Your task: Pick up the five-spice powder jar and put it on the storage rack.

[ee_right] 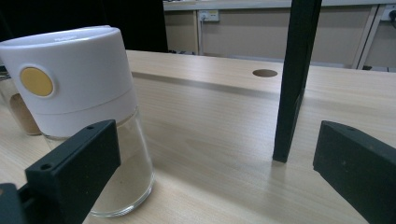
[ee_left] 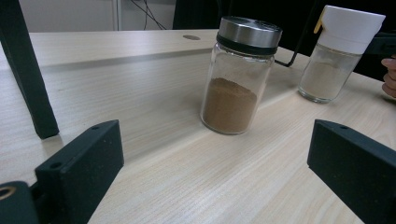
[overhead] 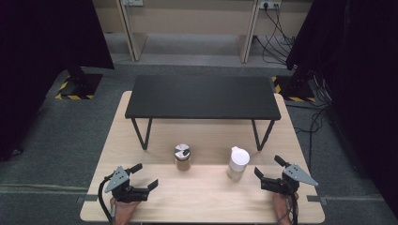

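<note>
right gripper [overhead: 269, 171] sits nearest the upright white-capped jar [overhead: 237, 163], at its ten o'clock; jaws spread wide, empty. left gripper [overhead: 144, 176] likewise spread, brown jar [overhead: 182, 157] at one o'clock.

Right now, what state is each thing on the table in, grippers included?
Brown spice jar: upright, metal lid on, about half full.
White-capped jar: upright, cap on, pale powder low inside.
Left gripper: open, holding nothing.
Right gripper: open, holding nothing.
Black shelf: standing, bare.
</note>
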`<state>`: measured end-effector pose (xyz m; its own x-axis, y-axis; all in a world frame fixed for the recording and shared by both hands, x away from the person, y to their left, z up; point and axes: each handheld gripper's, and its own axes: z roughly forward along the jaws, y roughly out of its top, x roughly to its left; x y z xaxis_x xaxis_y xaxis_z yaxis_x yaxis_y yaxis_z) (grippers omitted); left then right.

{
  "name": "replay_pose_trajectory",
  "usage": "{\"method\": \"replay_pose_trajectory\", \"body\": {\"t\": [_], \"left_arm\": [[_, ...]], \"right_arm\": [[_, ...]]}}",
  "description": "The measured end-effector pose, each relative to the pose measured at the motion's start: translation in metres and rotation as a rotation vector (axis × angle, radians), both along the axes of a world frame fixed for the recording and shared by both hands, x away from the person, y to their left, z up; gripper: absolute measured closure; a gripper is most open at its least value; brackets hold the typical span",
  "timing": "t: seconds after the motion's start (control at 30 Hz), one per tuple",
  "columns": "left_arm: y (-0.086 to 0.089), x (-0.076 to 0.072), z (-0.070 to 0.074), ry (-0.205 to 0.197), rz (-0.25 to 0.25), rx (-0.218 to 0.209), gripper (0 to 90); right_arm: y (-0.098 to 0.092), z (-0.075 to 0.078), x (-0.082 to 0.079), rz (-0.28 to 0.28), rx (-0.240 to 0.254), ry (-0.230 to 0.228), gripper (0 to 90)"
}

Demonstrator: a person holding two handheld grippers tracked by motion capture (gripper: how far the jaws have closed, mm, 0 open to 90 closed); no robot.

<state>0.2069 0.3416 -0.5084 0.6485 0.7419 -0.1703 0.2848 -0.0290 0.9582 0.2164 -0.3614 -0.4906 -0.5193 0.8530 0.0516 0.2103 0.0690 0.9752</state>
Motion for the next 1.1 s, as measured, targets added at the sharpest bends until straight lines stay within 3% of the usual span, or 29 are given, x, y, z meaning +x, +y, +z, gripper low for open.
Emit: {"method": "replay_pose_trajectory", "body": {"t": [0.67,1.1], "left_arm": [[0.0023,0.0019,-0.0011,0.009,-0.006,-0.017,3.0],[0.0011,0.0016,0.0000,-0.001,-0.013,0.001,3.1]], "right_arm": [[-0.0021,-0.0014,-0.0015,-0.002,0.014,-0.003,0.7],[-0.0020,-0.0018,-0.0013,0.002,0.011,-0.008,0.6]]}}
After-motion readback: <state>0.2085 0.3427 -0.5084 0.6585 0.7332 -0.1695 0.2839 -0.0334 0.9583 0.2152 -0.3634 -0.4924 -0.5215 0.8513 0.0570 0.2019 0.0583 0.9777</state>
